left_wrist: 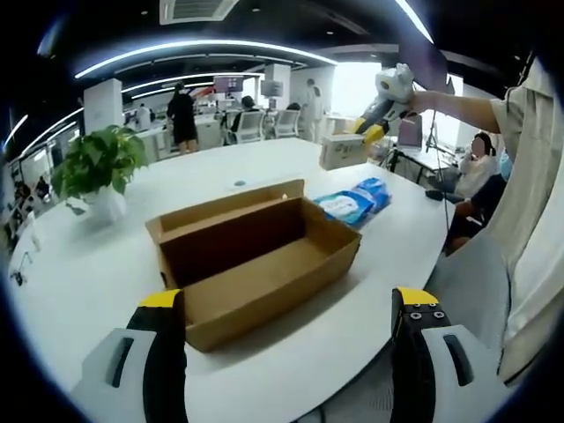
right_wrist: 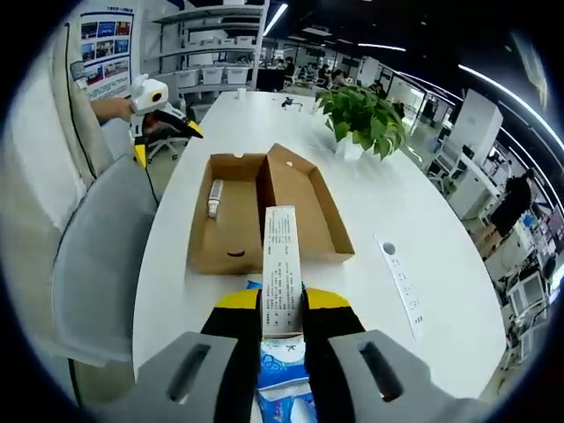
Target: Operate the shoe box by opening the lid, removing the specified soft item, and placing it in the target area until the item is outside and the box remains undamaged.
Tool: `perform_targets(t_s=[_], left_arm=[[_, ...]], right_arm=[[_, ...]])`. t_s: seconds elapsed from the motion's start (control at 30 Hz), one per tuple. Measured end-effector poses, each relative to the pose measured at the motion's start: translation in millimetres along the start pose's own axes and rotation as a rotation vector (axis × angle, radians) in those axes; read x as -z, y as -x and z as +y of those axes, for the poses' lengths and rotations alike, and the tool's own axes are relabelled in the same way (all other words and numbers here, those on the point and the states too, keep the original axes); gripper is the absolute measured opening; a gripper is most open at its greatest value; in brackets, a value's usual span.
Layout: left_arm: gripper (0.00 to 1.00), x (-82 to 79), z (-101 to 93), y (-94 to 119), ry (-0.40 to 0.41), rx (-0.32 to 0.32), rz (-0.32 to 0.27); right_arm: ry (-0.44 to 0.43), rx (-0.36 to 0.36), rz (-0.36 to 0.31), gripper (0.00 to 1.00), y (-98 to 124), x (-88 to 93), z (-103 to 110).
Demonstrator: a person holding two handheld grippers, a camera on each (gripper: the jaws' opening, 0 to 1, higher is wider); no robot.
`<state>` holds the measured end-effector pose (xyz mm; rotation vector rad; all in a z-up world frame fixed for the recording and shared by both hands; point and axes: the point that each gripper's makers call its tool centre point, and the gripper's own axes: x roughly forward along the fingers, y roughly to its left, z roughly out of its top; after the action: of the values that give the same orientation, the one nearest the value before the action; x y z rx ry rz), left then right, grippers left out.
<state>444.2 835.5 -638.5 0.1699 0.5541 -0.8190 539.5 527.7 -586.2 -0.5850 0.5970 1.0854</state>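
1. One shoe box (right_wrist: pixel 264 211) sits open on the white table (right_wrist: pixel 405 220), its lid folded back flat beside the tray; in the right gripper view its long axis runs away from the camera, toward the far end of the table.
2. One small pale cylindrical object (right_wrist: pixel 214 197) lies inside the lid half, lengthwise along the box.
3. The right gripper (right_wrist: pixel 282 304) is clamped on one narrow printed carton (right_wrist: pixel 281 269) — its long axis points straight ahead, its far end over the near edge of the box. In the left gripper view the same carton (left_wrist: pixel 343 151) is held up above the table, past the far end of the box.
4. Blue soft packs (left_wrist: pixel 354 199) lie on the table just beyond the box; the exact count cannot be told.
5. The left gripper (left_wrist: pixel 291 308) has its jaws spread wide, holding nothing, at the near side of the box.
6. One potted plant (left_wrist: pixel 99 167) stands on the table — well apart from the box.
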Motion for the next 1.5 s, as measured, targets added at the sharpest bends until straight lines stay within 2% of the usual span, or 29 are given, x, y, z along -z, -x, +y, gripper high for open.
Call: perform_targets(t_s=[0.6,1.07,1.5], left_arm=[[0.99,2.8,7.6,-4.4,0.004,-0.023,0.024],[0.99,6.9,11.9,-9.9,0.007,-0.029,0.045],[0.98,11.6,16.7,-15.9,0.010,-0.036,0.069]], right_arm=[[-0.027,0.031,0.088,0.14,4.9,50.2,-43.4],[-0.033,0.046,0.187,0.14,2.1,99.6,-67.3],[-0.031,0.040,0.271,0.15,-7.2,143.3,-81.2]])
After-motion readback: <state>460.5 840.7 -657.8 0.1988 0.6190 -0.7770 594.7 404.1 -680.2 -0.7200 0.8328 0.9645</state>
